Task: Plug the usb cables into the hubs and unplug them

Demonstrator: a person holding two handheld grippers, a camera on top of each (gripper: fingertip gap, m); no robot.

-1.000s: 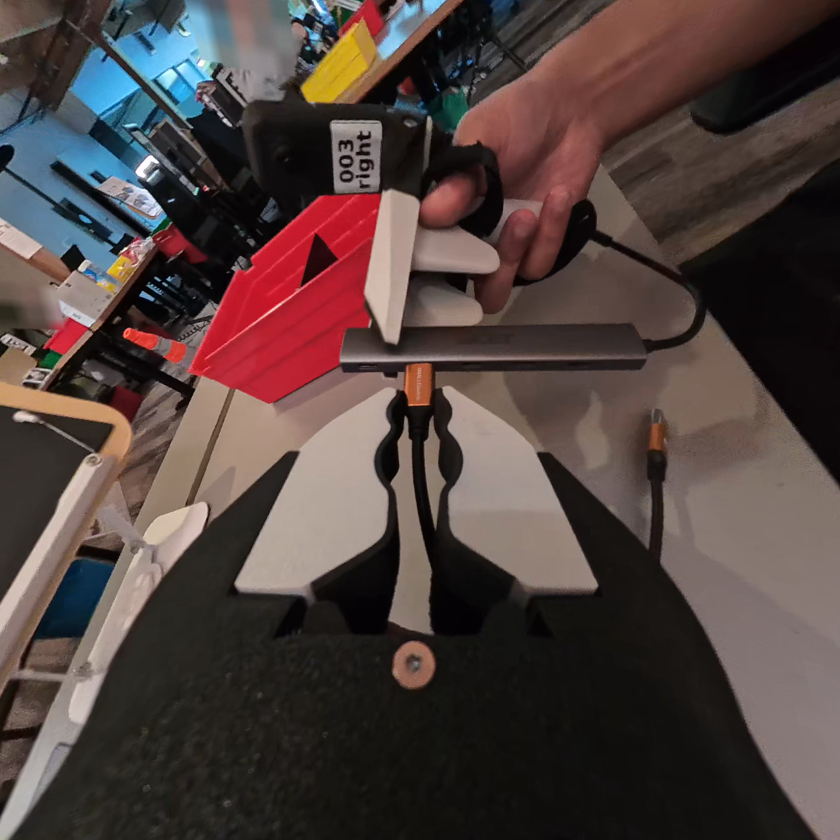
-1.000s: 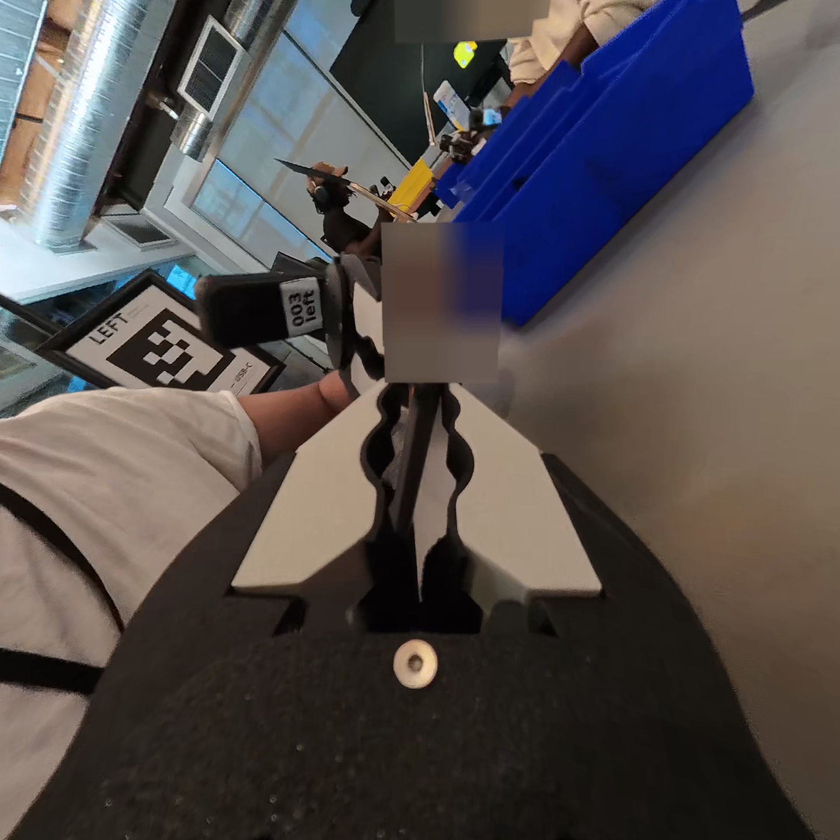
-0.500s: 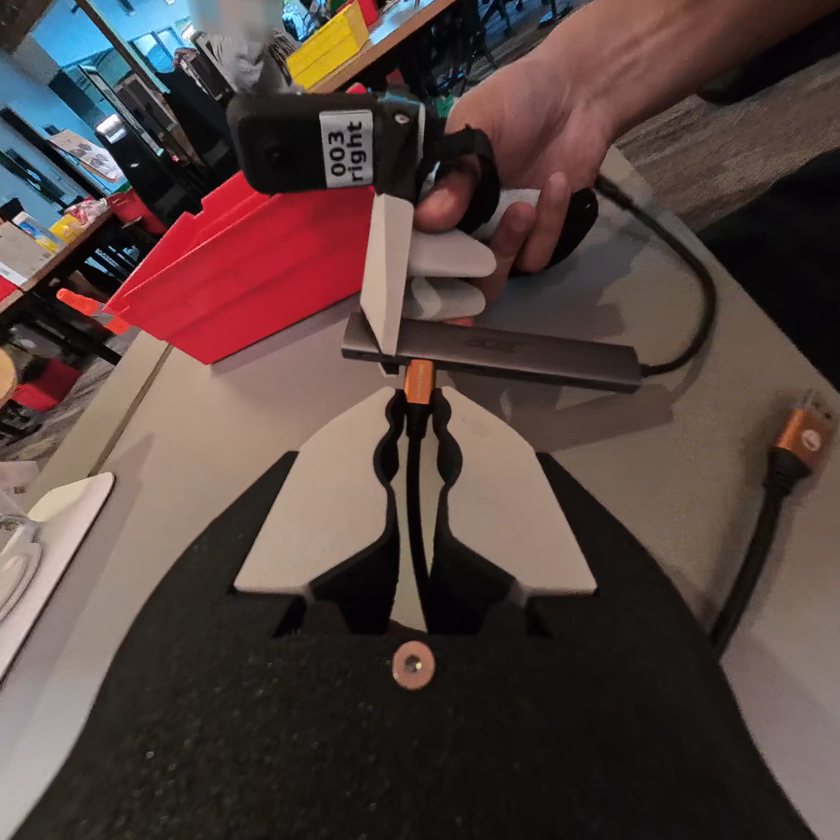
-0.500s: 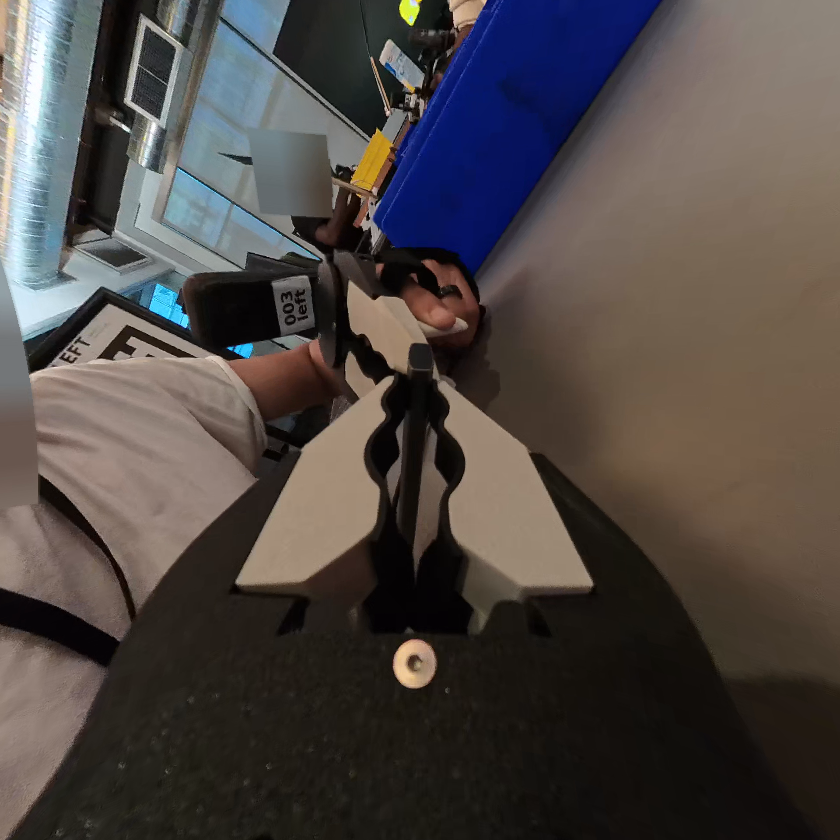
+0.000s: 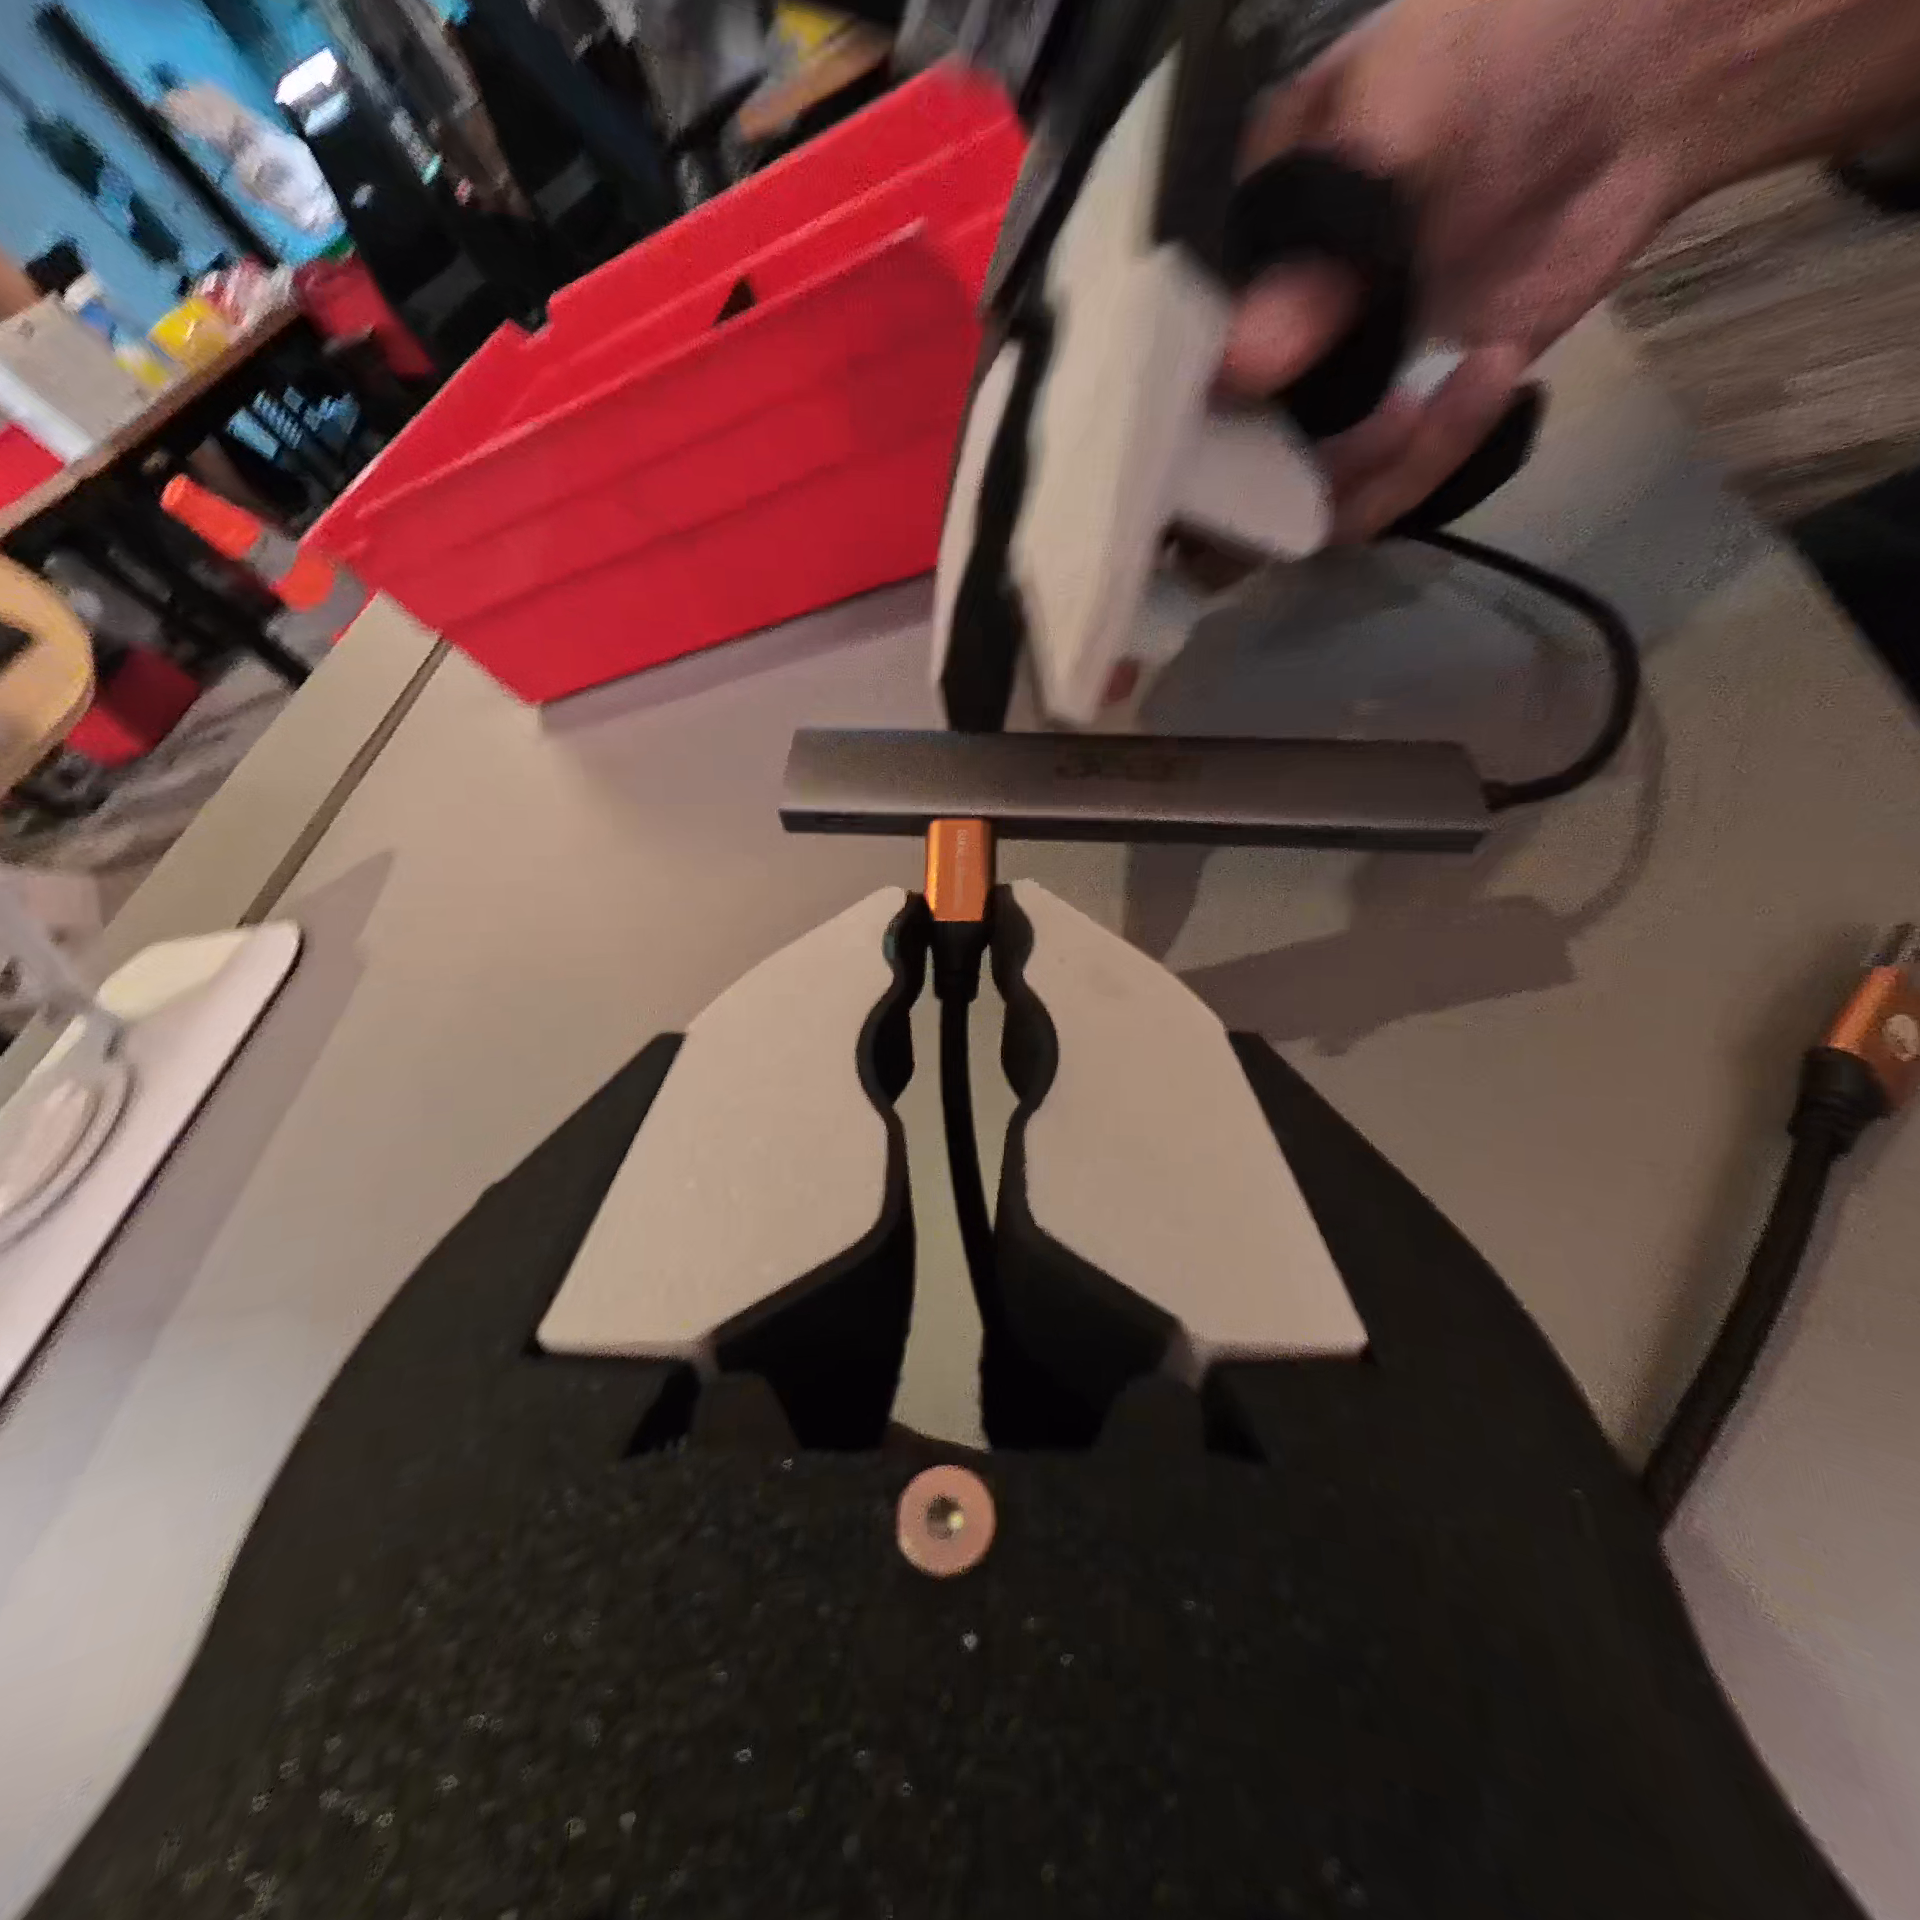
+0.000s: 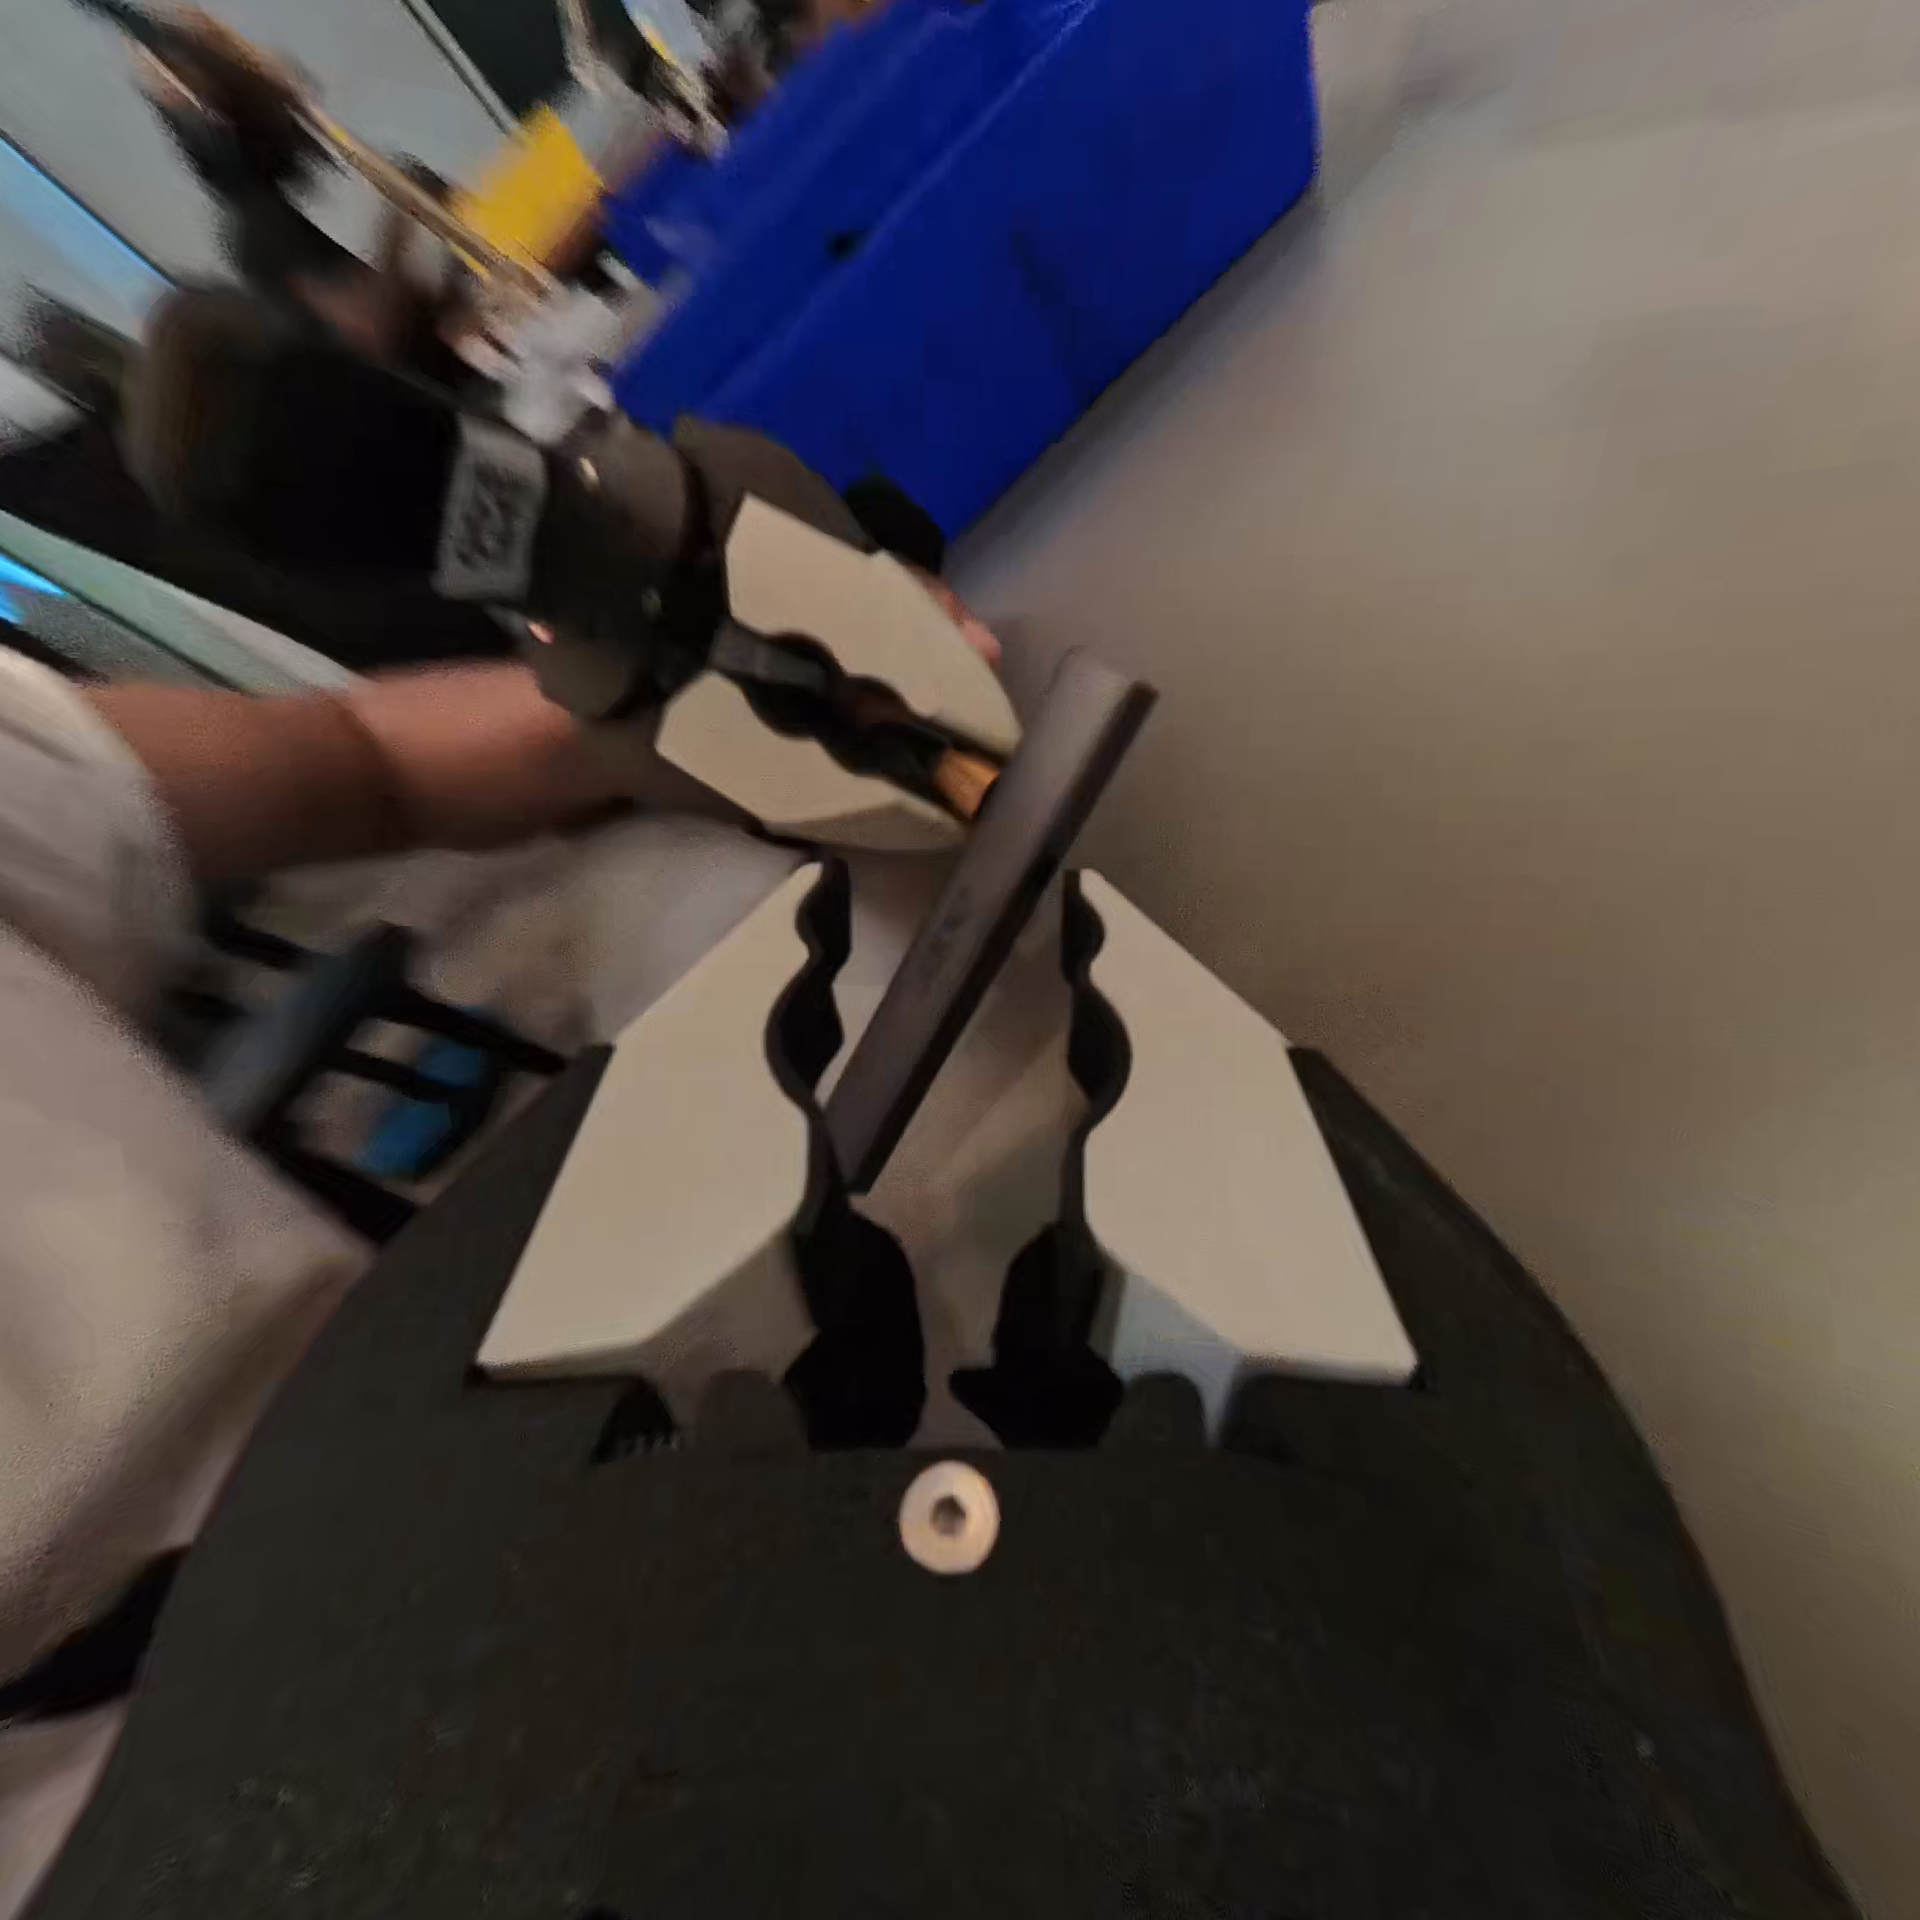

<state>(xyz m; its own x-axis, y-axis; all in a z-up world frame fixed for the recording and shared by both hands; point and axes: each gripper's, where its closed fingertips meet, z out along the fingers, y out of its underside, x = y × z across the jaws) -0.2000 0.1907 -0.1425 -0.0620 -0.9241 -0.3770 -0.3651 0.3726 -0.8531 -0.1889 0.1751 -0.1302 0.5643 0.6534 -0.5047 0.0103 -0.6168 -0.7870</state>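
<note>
My left gripper [image 5: 958, 914] is shut on the orange plug [image 5: 958, 868] of a black USB cable. The plug sits in a side port near the left end of the flat grey hub [image 5: 1143, 774]. My right gripper [image 6: 951, 883] is open, and the hub [image 6: 997, 883] runs slantwise between its jaws without being clamped. In the left wrist view the right gripper [image 5: 1029, 696] is blurred, just above the hub's far edge. The right wrist view shows the left gripper [image 6: 977, 774] holding the plug [image 6: 961, 779] against the hub.
The hub's own black cable [image 5: 1590, 665] loops at the right. A second cable with an orange plug [image 5: 1870, 1023] lies at the right edge. A red bin [image 5: 707, 436] stands behind on the left, a blue bin [image 6: 956, 239] opposite. A white flat object [image 5: 156, 997] lies at the left.
My right gripper was shut on the hub; it has opened, let go and drawn back. My left gripper has kept hold of the plug in the hub.
</note>
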